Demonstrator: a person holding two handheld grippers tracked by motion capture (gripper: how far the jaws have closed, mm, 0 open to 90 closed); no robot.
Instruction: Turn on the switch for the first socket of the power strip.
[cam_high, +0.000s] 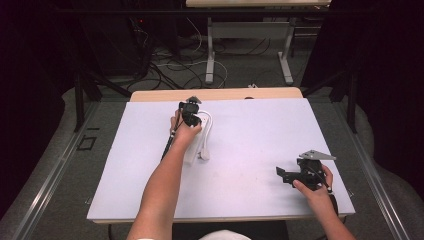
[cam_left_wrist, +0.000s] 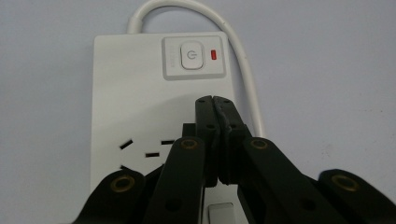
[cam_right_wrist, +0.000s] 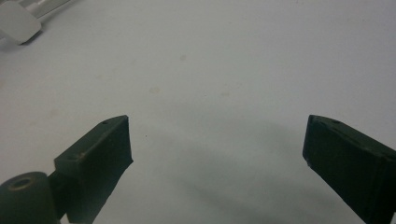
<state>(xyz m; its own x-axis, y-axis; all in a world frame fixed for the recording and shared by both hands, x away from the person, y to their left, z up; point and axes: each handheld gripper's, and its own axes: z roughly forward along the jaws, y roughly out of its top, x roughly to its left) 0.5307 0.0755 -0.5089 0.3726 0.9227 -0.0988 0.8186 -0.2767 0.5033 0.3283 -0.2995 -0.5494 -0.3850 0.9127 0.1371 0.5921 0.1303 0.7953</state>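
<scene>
Left gripper was over the white power strip, jaws pressed together tip to tip with nothing between them. In the left gripper view the closed tips sat just below the strip's power button, which had a red indicator light lit beside it. A socket lay to the left of the jaws. The strip's white cord looped out from the top end and ran down its right side.

In the high view the power strip lay on the white table, left of centre toward the far edge, with the left hand above it and the gripper pointing down.

Right gripper rested near the table's right front corner, well apart from the strip. Its jaws stood wide open over bare tabletop, holding nothing; right hand gripped it from behind
</scene>
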